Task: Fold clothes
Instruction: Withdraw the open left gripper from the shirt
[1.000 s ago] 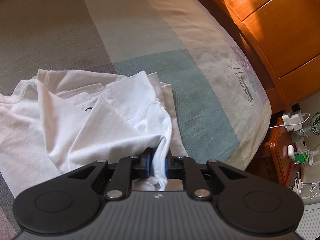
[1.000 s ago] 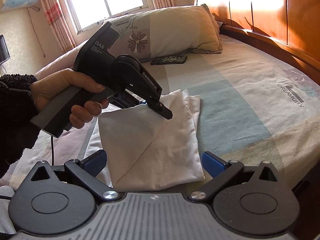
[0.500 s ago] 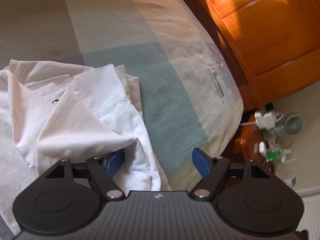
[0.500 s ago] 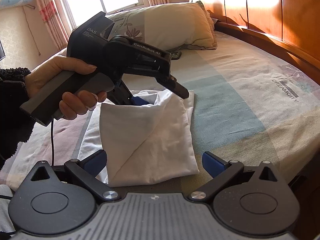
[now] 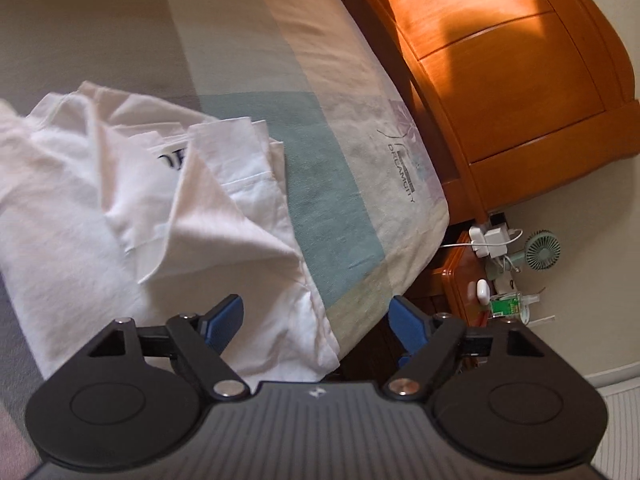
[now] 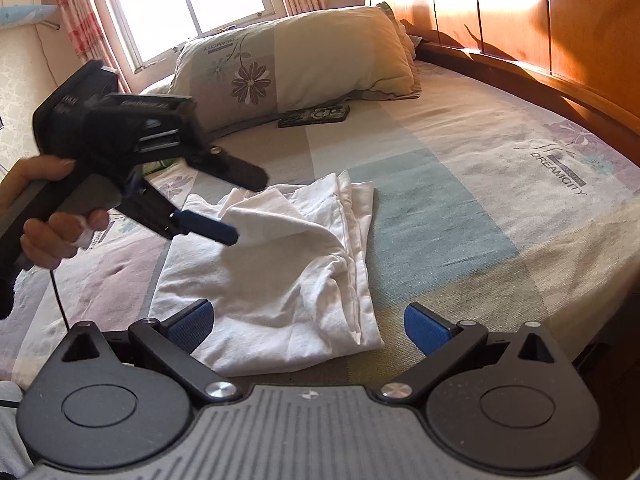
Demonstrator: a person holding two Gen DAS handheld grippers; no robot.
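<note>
Through my left wrist camera, the left gripper hangs above the near edge of the bed. Its jaws are opening, the blue pads wide apart and pressing on nothing. The white T-shirt lies below and to the left of them, partly folded and rumpled, one flap turned back over dark printed letters. Its near corner lies between the pads in the picture, loose. On the right stands an orange wooden headboard, and beside the bed a small nightstand holding a white charger and a green fan.

Through my right wrist camera, the right gripper is low over the bed's near edge, its fingers spread wide and empty. The T-shirt sits just ahead, between its pads in the picture and touching neither. Further left, a hand holds the left gripper, blurred, above the shirt's left side with its fingers parted. At the far end lie a flowered pillow and, in front of it, a dark flat object; behind is a bright window.
</note>
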